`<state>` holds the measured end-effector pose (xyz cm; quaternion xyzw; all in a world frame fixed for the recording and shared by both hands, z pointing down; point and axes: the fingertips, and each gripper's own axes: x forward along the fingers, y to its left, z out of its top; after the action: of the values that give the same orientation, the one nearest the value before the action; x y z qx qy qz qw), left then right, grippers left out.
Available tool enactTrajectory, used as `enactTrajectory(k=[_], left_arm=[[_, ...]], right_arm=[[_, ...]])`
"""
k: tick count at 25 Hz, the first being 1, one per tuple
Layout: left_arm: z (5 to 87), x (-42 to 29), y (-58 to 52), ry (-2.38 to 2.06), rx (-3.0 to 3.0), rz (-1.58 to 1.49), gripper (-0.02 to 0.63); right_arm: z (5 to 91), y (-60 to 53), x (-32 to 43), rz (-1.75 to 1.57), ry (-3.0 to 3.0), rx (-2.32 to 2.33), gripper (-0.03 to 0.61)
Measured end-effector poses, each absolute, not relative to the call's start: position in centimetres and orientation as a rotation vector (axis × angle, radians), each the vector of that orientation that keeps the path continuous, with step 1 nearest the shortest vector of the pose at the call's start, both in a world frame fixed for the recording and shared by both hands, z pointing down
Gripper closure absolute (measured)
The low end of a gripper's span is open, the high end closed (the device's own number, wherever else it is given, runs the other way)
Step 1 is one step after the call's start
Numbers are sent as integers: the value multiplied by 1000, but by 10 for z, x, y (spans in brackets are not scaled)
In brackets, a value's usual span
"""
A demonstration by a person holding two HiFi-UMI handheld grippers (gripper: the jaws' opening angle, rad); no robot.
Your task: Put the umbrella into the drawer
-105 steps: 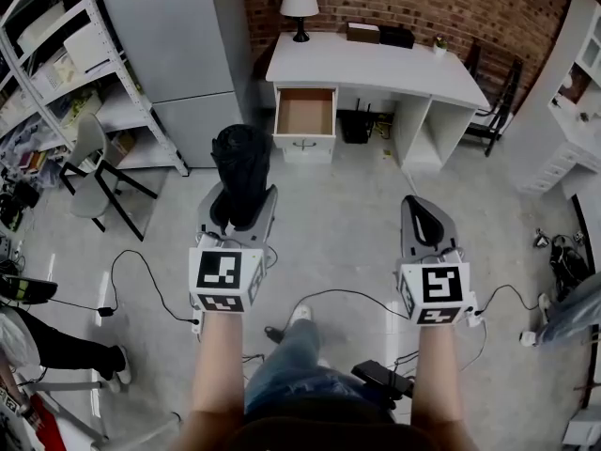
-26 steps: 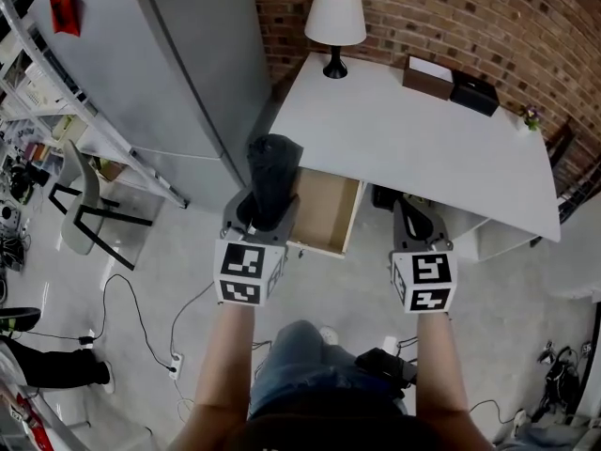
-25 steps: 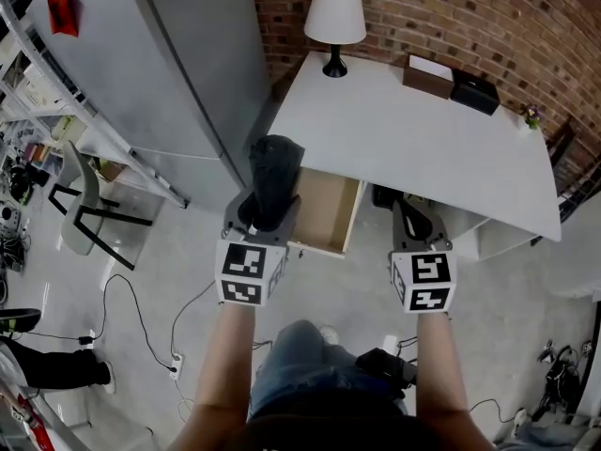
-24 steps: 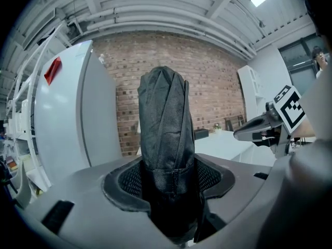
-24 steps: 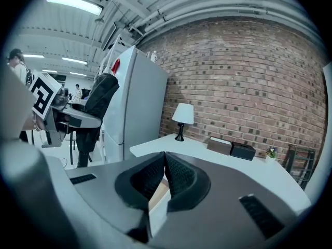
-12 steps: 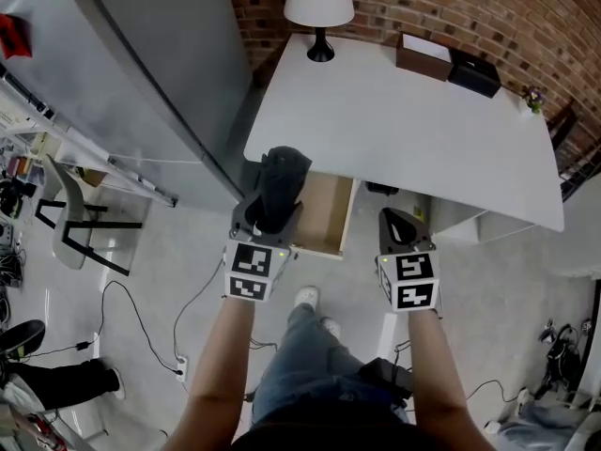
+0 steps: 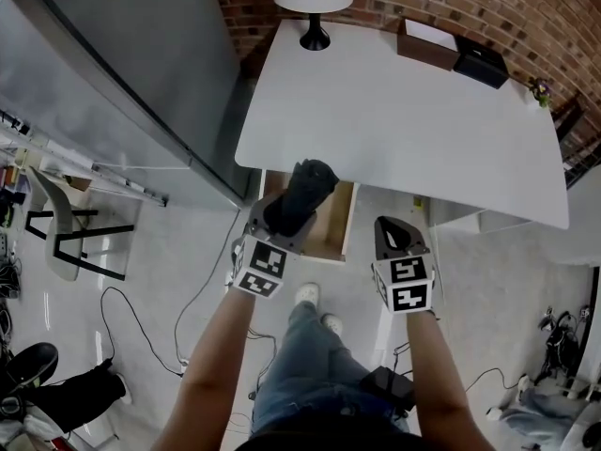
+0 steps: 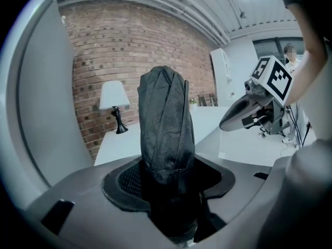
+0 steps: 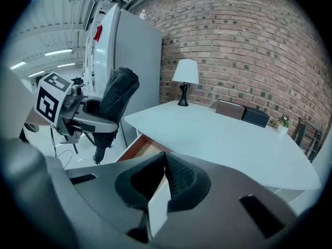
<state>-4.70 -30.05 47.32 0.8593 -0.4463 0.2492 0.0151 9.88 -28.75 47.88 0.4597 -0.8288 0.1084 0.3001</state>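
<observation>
Left gripper view shows the left gripper [image 8: 168, 191] clamped on the umbrella [image 8: 165, 128]. Its lower end is sunk between the jaws and the rest stands straight out beyond them. In the head view the open drawer [image 7: 331, 236] lies just past and below those jaws, tucked under the front edge of the desk [image 7: 404, 130]. The umbrella's far end overlaps that edge.

The step in hand looks like the approach to the drawer. To do it well, bring the far end below the desk edge first. Then tip the umbrella flat so it lies along the drawer floor, and open the jaws only once it rests there. The right gripper [image 9: 163, 183] has its jaws pressed together on nothing. It hangs beside the left jaws, off the drawer's right side, and should stay clear of the drawer front.

The umbrella is a folded bundle of black woven fabric, pleated, with a rounded top. It is probably soft and yields under the grip. The pads [image 8: 129, 180] are black with a fine mesh texture. The drawer has a tan, wood-like floor and white walls. The desk is smooth, matte white.
</observation>
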Motion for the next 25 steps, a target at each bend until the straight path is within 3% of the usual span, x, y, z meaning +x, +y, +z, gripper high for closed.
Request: enactTrajectory(k=[9,25], left_arm=[[541,-28,-308,-1090,2747,1057,370],[650,-10,-321,-871,2668,1278,370]], right_arm=[[522,-300,84,385,-2154,1190,578],[601,-291,96,503,-2058,1182,578]])
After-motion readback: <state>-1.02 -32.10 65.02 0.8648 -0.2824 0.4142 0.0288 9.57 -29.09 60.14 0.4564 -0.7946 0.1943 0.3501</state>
